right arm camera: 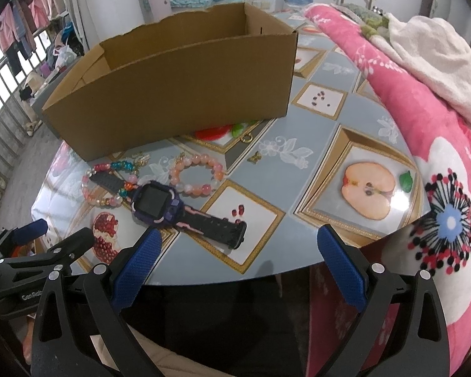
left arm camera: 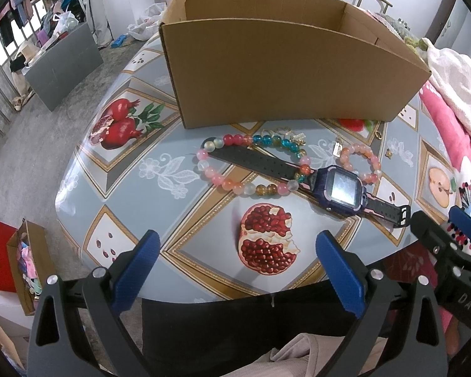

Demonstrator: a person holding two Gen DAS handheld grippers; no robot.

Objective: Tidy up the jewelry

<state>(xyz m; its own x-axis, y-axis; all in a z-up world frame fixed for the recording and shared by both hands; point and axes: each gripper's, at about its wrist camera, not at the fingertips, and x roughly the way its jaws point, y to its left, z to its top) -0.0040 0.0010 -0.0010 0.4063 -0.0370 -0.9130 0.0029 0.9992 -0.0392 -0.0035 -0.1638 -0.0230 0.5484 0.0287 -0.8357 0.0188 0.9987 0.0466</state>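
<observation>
Both grippers hang at the near edge of the table (left arm camera: 135, 169), fingers spread wide and holding nothing; the left gripper (left arm camera: 235, 270) points at a printed pomegranate, the right gripper (right arm camera: 237, 267) at the end of the watch strap. The jewelry lies in front of an open cardboard box (left arm camera: 292, 84). A purple watch (left arm camera: 342, 188) with black strap lies flat, and its far strap passes through a large bracelet (left arm camera: 235, 185) of pink, clear, amber and blue beads. A small pink bracelet (left arm camera: 361, 163) lies just beside the watch face, on the box side. Small gold pieces (left arm camera: 298, 138) lie between the bracelets and the box. The right view shows things the left view shows only poorly: a gold ring (right arm camera: 246, 138) close to the box wall and a small gold charm (right arm camera: 254, 157) a little nearer, both clear there. It also shows the left tool from the side, where I read "Gen" and then "Ro", the rest cut off. In the left view the right tool carries the letters "DAS". Only the left view shows the floor with a red bag (left arm camera: 0, 254) and a grey board (left arm camera: 66, 62). The table has a glossy cloth with printed fruit in gold frames. A pink flower blanket (right arm camera: 439, 163) and a white towel (right arm camera: 436, 62) lie on the right side. Clothes hang on a rail by the window bars, far left.
</observation>
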